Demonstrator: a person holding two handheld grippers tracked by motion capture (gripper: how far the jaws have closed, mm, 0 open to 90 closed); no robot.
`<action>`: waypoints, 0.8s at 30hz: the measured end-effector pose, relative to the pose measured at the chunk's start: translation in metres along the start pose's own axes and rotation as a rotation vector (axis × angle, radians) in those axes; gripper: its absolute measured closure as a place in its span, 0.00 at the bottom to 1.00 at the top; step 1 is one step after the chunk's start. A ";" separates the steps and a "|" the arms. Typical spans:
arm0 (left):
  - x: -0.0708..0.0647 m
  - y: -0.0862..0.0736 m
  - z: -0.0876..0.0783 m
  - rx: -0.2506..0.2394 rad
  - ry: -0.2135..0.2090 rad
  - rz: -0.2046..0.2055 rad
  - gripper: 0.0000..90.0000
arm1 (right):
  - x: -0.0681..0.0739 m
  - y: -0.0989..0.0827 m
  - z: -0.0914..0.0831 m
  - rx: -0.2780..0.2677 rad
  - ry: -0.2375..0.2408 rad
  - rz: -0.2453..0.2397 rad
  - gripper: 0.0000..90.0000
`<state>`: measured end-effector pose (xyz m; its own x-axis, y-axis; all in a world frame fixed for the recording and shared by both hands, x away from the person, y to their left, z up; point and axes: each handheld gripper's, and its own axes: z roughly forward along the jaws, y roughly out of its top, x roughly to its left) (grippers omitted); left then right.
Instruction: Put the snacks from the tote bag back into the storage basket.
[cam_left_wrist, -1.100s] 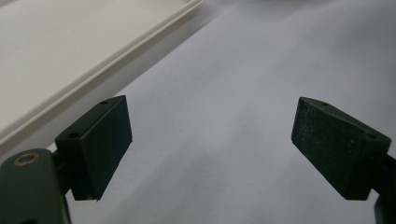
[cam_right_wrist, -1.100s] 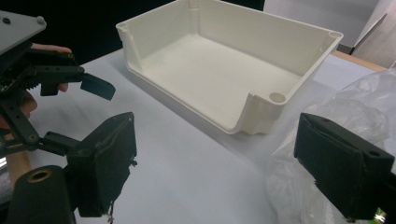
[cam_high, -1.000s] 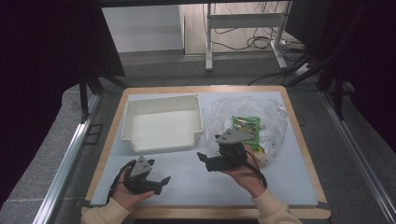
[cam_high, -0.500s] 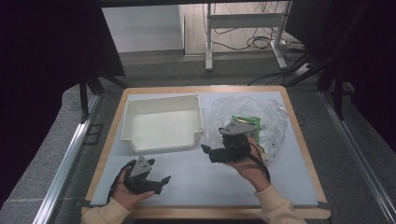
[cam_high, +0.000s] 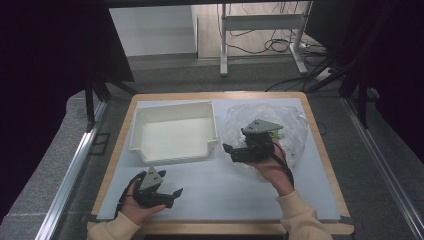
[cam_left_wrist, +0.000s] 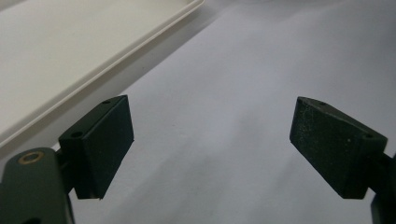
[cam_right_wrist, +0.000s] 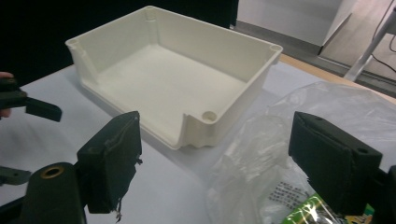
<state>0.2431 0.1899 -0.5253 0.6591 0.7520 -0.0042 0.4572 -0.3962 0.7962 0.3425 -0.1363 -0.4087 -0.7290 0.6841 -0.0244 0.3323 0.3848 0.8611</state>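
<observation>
Right gripper (cam_high: 231, 152) at centre right of the high view, hovering over the near-left edge of the clear plastic bag (cam_high: 290, 131). Jaws wide apart, just been closing slightly, nothing between the pads; in the right gripper view the bag (cam_right_wrist: 299, 140) lies under the right jaw and spreads to lower right, crumpled, with a green packet (cam_right_wrist: 310, 210) showing through at bottom edge. Judged: lining up for a pinch on the bag's edge, not yet touching.

Left gripper (cam_high: 176, 193) at lower left of the high view, low over the bare white mat (cam_high: 220, 195), likely parked out of the way. Jaws wide open and empty in the left gripper view, mat beneath.

White tray (cam_high: 172, 150) upper left of centre, empty, just left of the bag; probably the destination for the contents.
</observation>
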 end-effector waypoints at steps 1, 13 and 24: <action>0.000 0.000 0.000 0.000 0.000 0.000 0.15 | -0.002 0.000 0.001 0.002 -0.003 0.000 0.20; 0.001 0.000 0.001 0.004 -0.005 0.000 0.15 | -0.026 0.000 0.008 0.005 -0.029 0.044 0.21; 0.000 0.000 0.001 0.003 -0.003 0.002 0.15 | -0.050 -0.007 0.010 0.021 -0.075 0.095 0.22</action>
<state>0.2435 0.1896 -0.5257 0.6620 0.7495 -0.0040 0.4571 -0.3995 0.7947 0.3830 -0.1669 -0.4184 -0.6470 0.7623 0.0182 0.4106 0.3281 0.8507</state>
